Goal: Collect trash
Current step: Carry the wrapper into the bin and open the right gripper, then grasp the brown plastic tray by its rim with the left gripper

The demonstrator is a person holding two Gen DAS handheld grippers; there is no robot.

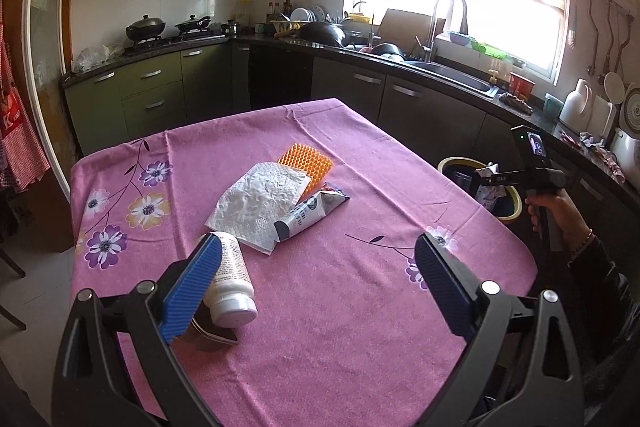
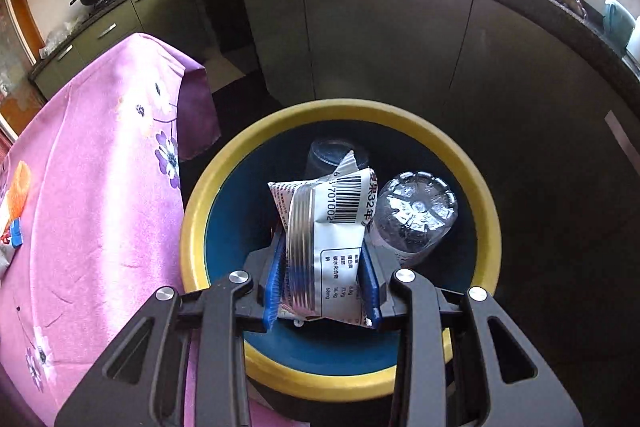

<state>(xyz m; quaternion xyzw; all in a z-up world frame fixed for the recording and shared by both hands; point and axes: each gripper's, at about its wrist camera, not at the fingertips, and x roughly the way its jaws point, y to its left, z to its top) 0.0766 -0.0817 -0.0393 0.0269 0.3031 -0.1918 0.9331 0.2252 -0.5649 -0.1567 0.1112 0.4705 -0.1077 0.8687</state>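
My right gripper (image 2: 324, 287) is shut on a white snack wrapper (image 2: 332, 223) with a barcode, held over the yellow-rimmed blue trash bin (image 2: 192, 223). A clear plastic bottle (image 2: 416, 211) and a dark cup (image 2: 328, 153) lie in the bin. My left gripper (image 1: 316, 279) is open above the pink floral tablecloth (image 1: 320, 327). A white pill bottle (image 1: 230, 279) lies against its left finger (image 1: 192, 291). A crumpled white wrapper (image 1: 256, 203), a grey rolled packet (image 1: 308, 213) and an orange spiky mat (image 1: 306, 163) lie farther on. The right gripper (image 1: 490, 183) shows over the bin (image 1: 450, 163) in the left wrist view.
Kitchen cabinets and a dark counter (image 1: 400, 63) with sink (image 1: 460, 75) and dishes run behind the table and bin. A stove with pans (image 1: 160, 27) stands at the far left. The bin stands on the floor off the table's right edge.
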